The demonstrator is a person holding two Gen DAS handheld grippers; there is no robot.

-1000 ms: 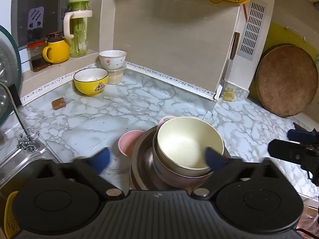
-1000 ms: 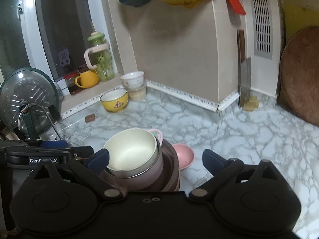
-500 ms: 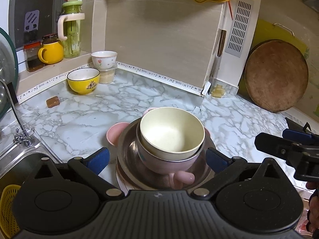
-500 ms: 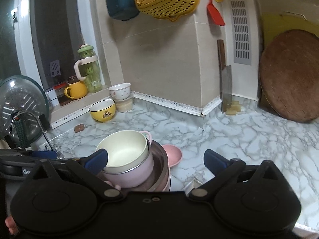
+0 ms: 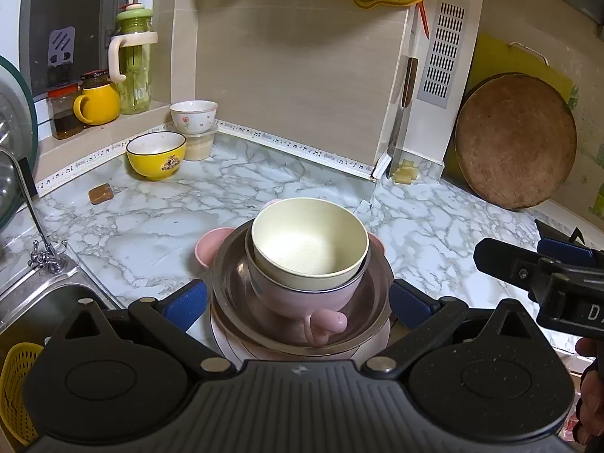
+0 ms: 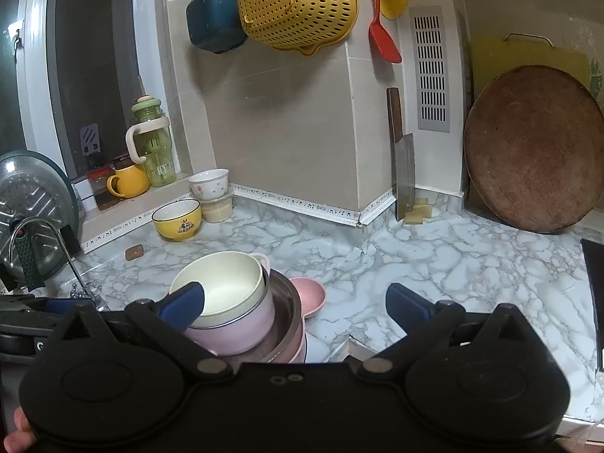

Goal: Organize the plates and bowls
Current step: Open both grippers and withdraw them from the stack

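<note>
The left gripper [image 5: 298, 300], jaws spread wide and holding nothing, has drawn back from the stack of dishes: a cream bowl [image 5: 307, 243] nested in a pink handled cup [image 5: 302, 298], inside a steel bowl [image 5: 362, 313], on the marble counter [image 5: 151, 219]. The right gripper [image 6: 294, 302] (also open, empty) hovers beside it. The stacking looks finished; a yellow bowl [image 5: 156, 154] remains apart.

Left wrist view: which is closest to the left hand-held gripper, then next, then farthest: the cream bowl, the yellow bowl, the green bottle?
1. Cream bowl, on the stack just ahead.
2. Yellow bowl, back left on the counter.
3. Green bottle, on the far-left ledge.
</note>
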